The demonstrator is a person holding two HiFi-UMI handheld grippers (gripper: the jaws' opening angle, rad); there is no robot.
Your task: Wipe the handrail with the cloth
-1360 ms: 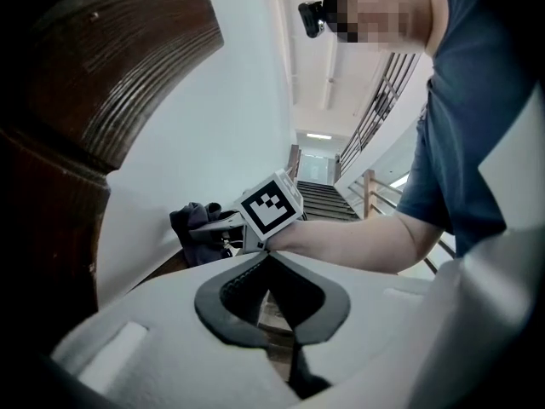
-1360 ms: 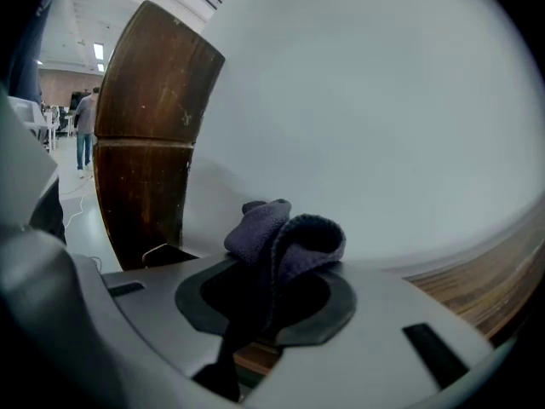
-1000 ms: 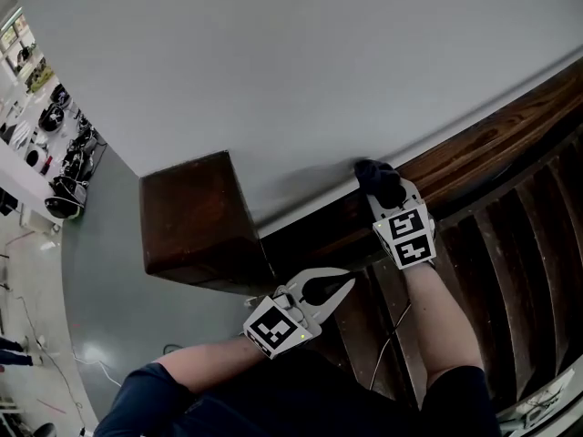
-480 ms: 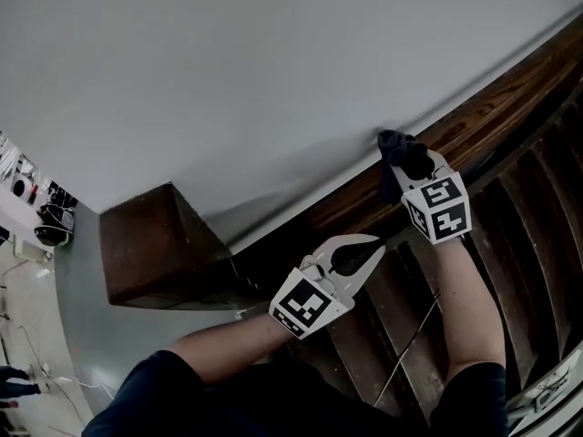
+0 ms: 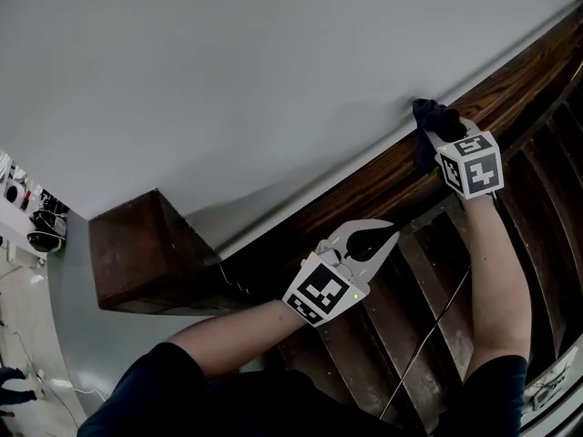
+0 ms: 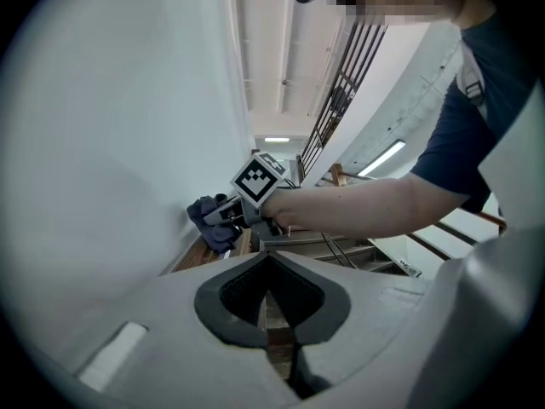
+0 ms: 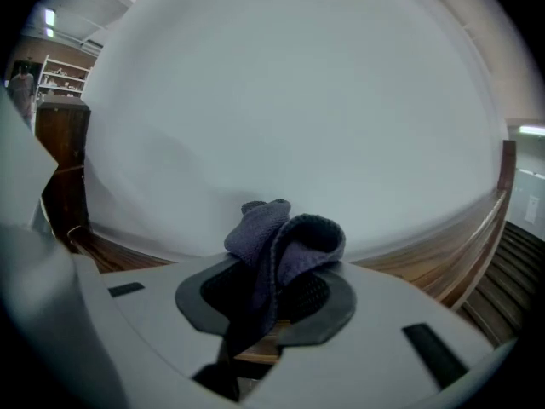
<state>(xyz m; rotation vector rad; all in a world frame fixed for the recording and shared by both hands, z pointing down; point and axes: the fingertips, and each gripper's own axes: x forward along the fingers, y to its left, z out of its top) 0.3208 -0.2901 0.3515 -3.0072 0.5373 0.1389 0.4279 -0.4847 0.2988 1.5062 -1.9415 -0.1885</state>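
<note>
Since the cloth [image 5: 428, 121] has to drag along the handrail [image 5: 360, 192], the right gripper [image 5: 439, 137] at upper right clamps it there; left gripper [image 5: 384, 238], mid-frame, hangs closed, empty.

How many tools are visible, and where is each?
2. The right tool grips the cloth on the handrail by the wall; the left tool, shut and empty, is farther down the rail.
</note>
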